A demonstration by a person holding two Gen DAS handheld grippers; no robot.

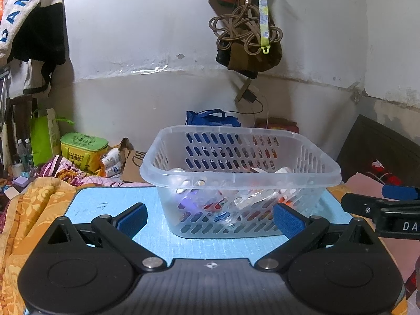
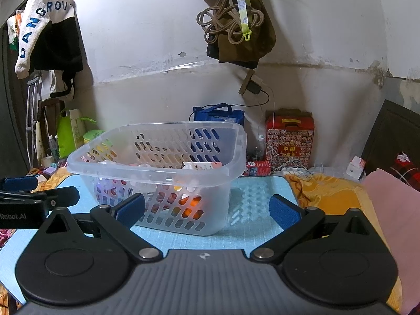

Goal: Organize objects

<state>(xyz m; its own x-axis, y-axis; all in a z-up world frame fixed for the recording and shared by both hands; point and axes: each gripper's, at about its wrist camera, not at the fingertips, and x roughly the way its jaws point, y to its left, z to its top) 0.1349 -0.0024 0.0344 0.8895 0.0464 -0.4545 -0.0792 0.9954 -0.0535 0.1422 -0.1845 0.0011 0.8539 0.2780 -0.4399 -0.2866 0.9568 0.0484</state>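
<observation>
A clear plastic slotted basket stands on a light blue mat, holding several small packets and wrapped items. My left gripper is open in front of the basket, its blue pads on either side of the near wall, nothing between them. In the right wrist view the basket sits ahead and to the left on the mat. My right gripper is open and holds nothing. Each gripper shows at the edge of the other's view: the right gripper, the left gripper.
The mat lies on an orange patterned bedspread. Behind are a blue bag, a red patterned box, tangled cables, a yellow-green case, bottles. A brown bag and rope hang on the wall. Pink cloth lies right.
</observation>
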